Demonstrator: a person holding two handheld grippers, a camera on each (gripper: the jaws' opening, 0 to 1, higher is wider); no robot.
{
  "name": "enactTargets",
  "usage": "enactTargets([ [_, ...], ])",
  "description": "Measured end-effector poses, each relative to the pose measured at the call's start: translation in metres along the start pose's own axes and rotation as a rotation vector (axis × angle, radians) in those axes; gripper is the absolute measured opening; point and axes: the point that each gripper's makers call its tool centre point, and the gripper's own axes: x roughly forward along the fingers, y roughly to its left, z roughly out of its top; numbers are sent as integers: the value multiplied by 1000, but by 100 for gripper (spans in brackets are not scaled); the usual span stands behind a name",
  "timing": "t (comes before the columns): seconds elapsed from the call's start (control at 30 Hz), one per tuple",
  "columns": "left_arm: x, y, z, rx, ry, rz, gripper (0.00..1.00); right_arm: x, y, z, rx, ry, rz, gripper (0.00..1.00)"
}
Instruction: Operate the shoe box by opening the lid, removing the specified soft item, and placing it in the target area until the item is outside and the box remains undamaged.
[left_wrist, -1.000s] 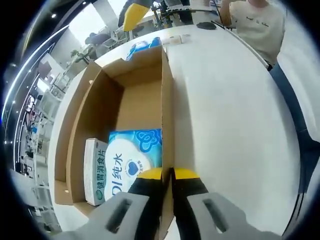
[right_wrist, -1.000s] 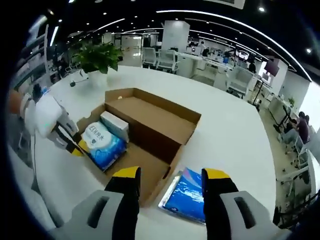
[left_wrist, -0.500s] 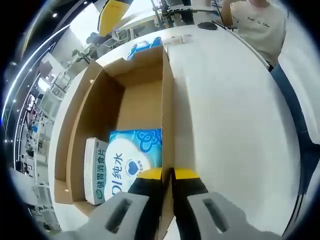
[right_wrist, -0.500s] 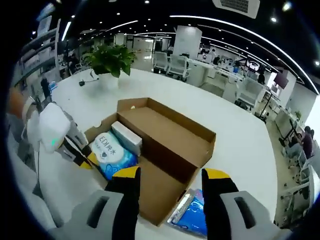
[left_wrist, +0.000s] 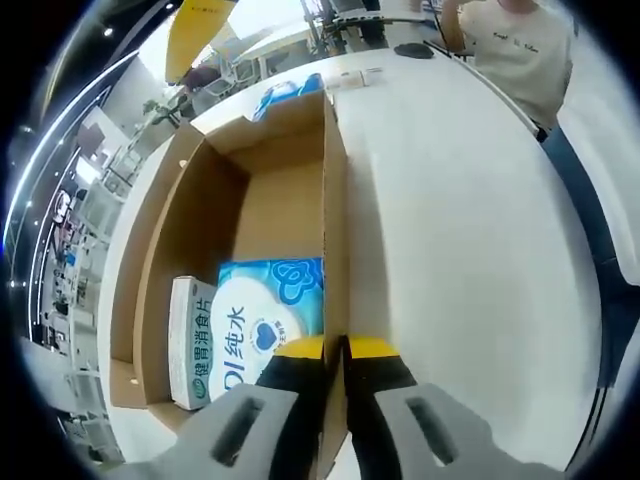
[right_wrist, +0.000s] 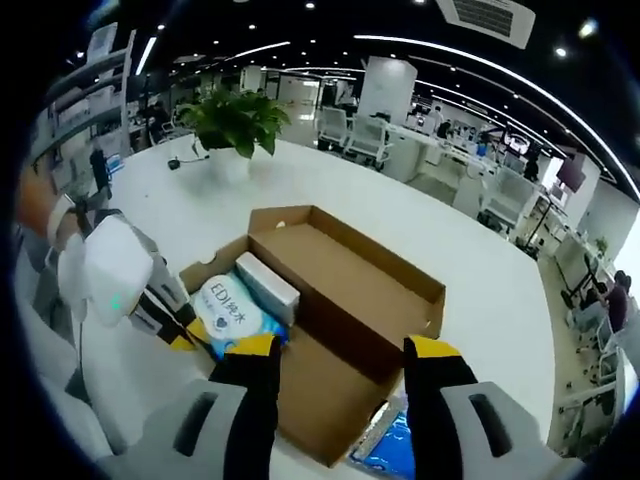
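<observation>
The open cardboard shoe box (left_wrist: 255, 200) sits on a white table (left_wrist: 460, 250), its lid flap (right_wrist: 320, 395) folded down flat toward the right gripper's camera. In the left gripper view the left gripper (left_wrist: 335, 350) rises from 6 o'clock with its yellow-tipped jaws brought together on the box's long side wall (left_wrist: 333, 200), one jaw inside and one outside, pinching the cardboard edge. Inside the box, just to the 9 o'clock side of those jaws, lies a soft blue pack of wet wipes (left_wrist: 262, 315) with white lettering, and touching its far side, toward 8 o'clock, a white carton with green print (left_wrist: 192, 345) lies flat against the opposite wall. At 12 o'clock, beyond the box's far end, a blue packet (left_wrist: 285, 92) rests on the table, and a person in a light shirt (left_wrist: 515, 45) stands at 1 o'clock. In the right gripper view the right gripper (right_wrist: 340, 350) hangs above the lid flap with its jaws spread wide and nothing between them; the wipes pack (right_wrist: 232, 310) and white carton (right_wrist: 265, 285) sit in the box's 9 o'clock end, where the left gripper (right_wrist: 185, 335) clamps the wall. A potted plant (right_wrist: 235, 120) stands on the table at 11 o'clock, and a blue packet (right_wrist: 385, 450) lies beside the flap at 5 o'clock.
</observation>
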Motion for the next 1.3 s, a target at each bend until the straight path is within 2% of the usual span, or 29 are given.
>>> enactTargets([
  [0.2,0,0,0,-1,-1,-1,5,13,13,8,-20,-2,27,49],
  [0.5,0,0,0,-3,-4,-2,5,32,21,12,-62,5,60,49],
  [1.03,0,0,0,-6,-7,3,5,50,32,17,-108,17,94,49],
  [1.3,-1,0,0,-6,-9,1,5,58,35,14,-117,30,107,48],
])
